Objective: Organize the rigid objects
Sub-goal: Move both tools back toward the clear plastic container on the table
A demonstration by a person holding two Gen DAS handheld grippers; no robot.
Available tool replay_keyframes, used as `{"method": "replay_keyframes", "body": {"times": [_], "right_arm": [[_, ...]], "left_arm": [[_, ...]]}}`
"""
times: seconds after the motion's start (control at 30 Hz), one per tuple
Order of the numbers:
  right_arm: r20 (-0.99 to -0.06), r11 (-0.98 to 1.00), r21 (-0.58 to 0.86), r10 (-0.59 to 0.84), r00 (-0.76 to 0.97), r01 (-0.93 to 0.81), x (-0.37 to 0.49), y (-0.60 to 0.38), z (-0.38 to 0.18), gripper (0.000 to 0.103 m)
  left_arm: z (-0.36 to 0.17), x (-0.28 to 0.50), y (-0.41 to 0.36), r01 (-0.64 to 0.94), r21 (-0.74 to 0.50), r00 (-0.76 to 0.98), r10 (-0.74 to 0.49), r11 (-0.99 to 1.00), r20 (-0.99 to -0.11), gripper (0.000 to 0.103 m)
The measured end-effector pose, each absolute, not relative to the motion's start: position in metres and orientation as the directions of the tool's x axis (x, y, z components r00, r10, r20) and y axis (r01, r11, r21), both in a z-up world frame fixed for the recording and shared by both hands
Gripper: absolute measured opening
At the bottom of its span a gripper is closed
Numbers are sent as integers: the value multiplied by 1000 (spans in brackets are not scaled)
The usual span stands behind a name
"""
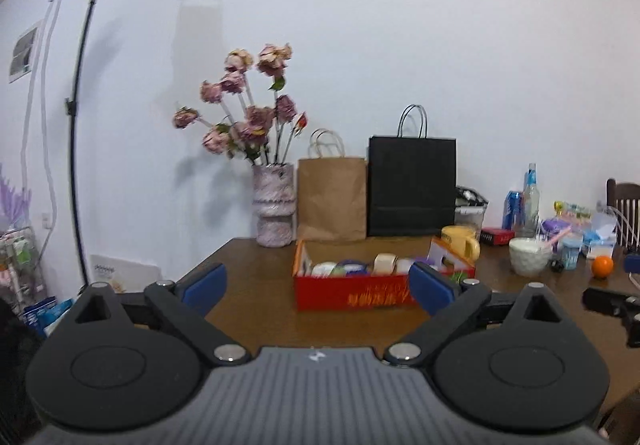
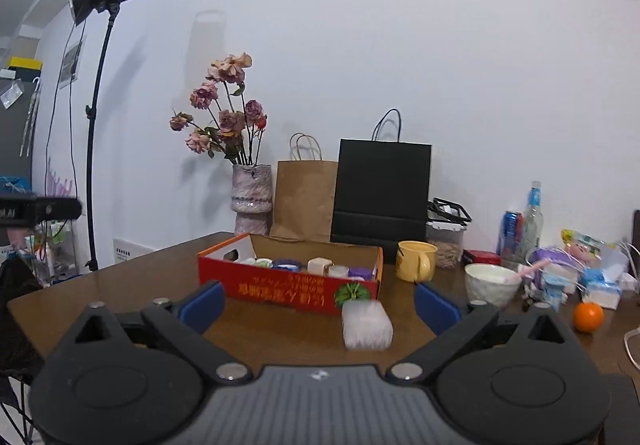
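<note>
A lived-in home room: a wooden worktop [image 2: 120,285] against a white wall carries a vase of dried roses [image 2: 252,201], paper shopping bags [image 2: 304,197], drinks, snacks, and a chair [image 1: 624,205] beside it.

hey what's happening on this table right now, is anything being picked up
Nothing is held right now. A person has a gripper in each hand, and both the left gripper and the right gripper are open and empty, facing a red cardboard box on the wooden table. The box already holds several small containers. A white translucent block lies on the table just in front of the box, between the right gripper's fingers but untouched. A yellow mug, a white bowl and an orange sit off to the right.
</note>
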State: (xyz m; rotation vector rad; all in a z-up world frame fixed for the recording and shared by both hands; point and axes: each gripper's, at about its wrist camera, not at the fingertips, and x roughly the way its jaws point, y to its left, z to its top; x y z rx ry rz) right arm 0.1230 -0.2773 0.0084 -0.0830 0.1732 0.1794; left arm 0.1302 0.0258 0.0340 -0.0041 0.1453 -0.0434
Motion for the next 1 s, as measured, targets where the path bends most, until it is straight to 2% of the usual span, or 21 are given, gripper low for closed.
{"method": "replay_keyframes", "body": {"times": [0.13, 0.4, 0.63, 1.0], "right_arm": [[-241, 975, -83, 180, 954, -205, 102, -273, -8, 103], [-268, 980, -82, 151, 951, -179, 111, -273, -21, 103], [-340, 985, -69, 127, 932, -160, 154, -281, -37, 103], [-420, 988, -80, 88, 903, -134, 253, -291, -53, 103]], "left_arm": [[23, 115, 37, 36, -49, 980, -45, 998, -195, 103], [17, 130, 35, 49, -72, 973, -63, 996, -221, 103], [-3, 168, 26, 54, -58, 951, -69, 997, -301, 103], [-19, 251, -10, 118, -30, 921, -121, 993, -370, 103]]}}
